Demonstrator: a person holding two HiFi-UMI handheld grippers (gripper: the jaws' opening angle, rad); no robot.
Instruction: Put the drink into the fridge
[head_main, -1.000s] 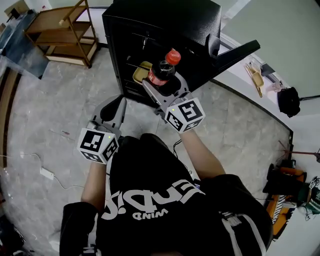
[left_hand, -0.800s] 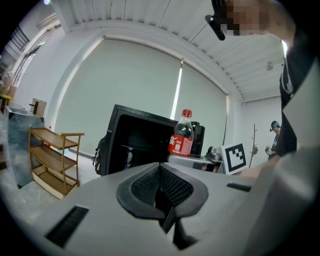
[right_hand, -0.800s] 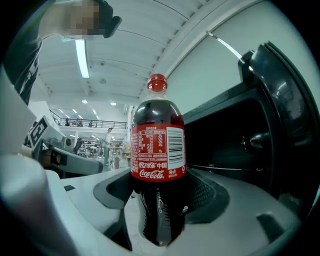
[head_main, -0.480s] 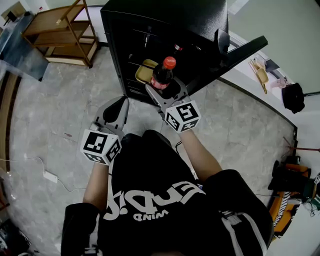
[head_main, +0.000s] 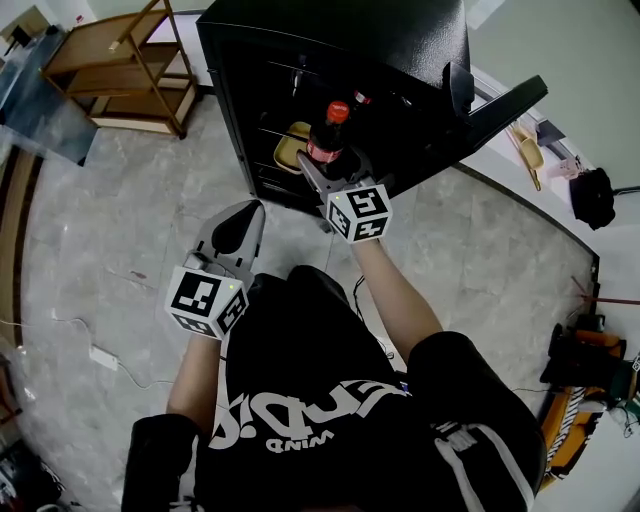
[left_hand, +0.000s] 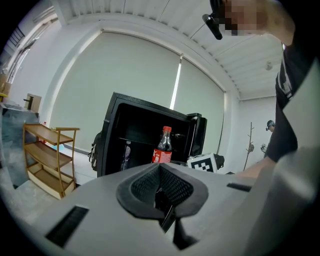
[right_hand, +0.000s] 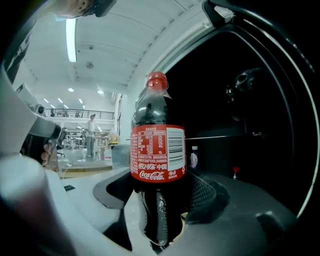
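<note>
A cola bottle (head_main: 325, 140) with a red cap and red label stands upright in my right gripper (head_main: 327, 168), which is shut on its lower body. It hangs just in front of the open black fridge (head_main: 300, 40), at the level of a wire shelf. In the right gripper view the bottle (right_hand: 157, 150) fills the centre, clamped between the pads, with the dark fridge interior behind it. My left gripper (head_main: 232, 232) is held lower and to the left over the floor, shut with nothing in it. In the left gripper view the bottle (left_hand: 162, 146) shows ahead in front of the fridge (left_hand: 125, 130).
The fridge door (head_main: 500, 105) swings open to the right. A yellow container (head_main: 290, 148) lies on a fridge shelf, and a small bottle (right_hand: 194, 159) stands deeper inside. A wooden shelf cart (head_main: 120, 60) stands at the left. A cable and a white adapter (head_main: 100, 355) lie on the floor.
My right gripper has carried the bottle forward, closer to the fridge opening. The left gripper has drifted slightly right and forward, staying shut.
</note>
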